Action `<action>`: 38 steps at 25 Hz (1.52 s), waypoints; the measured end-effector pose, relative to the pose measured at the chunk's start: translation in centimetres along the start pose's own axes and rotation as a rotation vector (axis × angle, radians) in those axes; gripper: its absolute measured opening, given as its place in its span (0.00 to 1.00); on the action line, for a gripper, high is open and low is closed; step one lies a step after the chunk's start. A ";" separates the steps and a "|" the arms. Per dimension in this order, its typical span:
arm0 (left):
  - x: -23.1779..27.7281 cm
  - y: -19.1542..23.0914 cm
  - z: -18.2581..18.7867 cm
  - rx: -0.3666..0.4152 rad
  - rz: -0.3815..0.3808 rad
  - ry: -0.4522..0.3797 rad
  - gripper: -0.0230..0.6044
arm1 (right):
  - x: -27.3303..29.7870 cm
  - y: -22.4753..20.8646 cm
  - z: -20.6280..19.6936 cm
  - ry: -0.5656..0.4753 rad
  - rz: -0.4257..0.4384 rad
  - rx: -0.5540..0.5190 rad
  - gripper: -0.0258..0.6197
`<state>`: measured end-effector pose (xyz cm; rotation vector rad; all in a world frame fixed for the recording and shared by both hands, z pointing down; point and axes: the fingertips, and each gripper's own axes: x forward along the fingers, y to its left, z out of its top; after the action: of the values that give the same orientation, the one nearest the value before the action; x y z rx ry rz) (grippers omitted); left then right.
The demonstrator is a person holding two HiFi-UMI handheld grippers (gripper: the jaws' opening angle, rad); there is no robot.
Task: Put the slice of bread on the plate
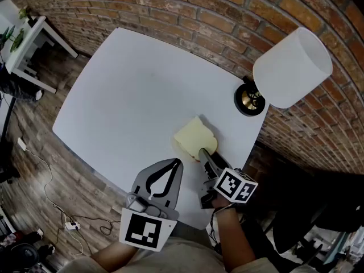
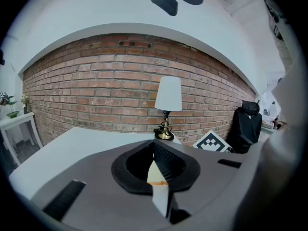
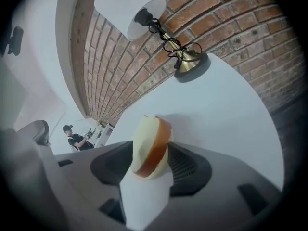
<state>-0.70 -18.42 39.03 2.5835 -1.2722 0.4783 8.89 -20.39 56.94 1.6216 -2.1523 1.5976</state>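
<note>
A pale slice of bread (image 1: pixel 195 136) with a brown crust lies flat near the right front of the white table (image 1: pixel 125 95). A faint pale rim at its left side may be the plate; white on white, I cannot tell. My right gripper (image 1: pixel 203 152) reaches the bread's near edge. In the right gripper view the bread (image 3: pixel 150 146) sits edgewise between the parted jaws of the right gripper (image 3: pixel 150 163), which do not squeeze it. My left gripper (image 1: pixel 175 164) hovers beside it at the table's front edge, its tips together and holding nothing; in its own view the left gripper (image 2: pixel 155 150) shows the bread (image 2: pixel 155 175) beyond.
A lamp with a white shade (image 1: pixel 293 67) and a brass base (image 1: pixel 249 98) stands at the table's right corner by the brick wall (image 1: pixel 239 16). A small white side table (image 1: pixel 31 41) stands at far left. Cables (image 1: pixel 71 223) lie on the wooden floor.
</note>
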 end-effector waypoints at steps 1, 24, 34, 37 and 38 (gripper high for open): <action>0.0 0.0 0.0 0.001 0.000 0.000 0.05 | 0.0 0.0 -0.1 0.003 -0.004 0.002 0.38; -0.2 0.0 0.4 -0.004 0.002 -0.015 0.05 | -0.5 0.4 1.8 -0.072 -0.083 -0.101 0.57; -0.6 -0.1 0.5 -0.005 -0.001 -0.026 0.05 | -1.3 1.8 2.7 -0.117 -0.043 -0.128 0.54; -0.7 -0.3 0.5 0.001 -0.003 -0.028 0.05 | -1.6 2.1 3.0 -0.130 -0.034 -0.140 0.48; -0.7 -0.3 0.5 0.001 -0.003 -0.028 0.05 | -1.7 2.3 3.1 -0.133 -0.030 -0.146 0.46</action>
<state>-0.76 -17.90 38.25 2.6019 -1.2767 0.4434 9.59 -21.51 52.97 1.7510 -2.2352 1.3248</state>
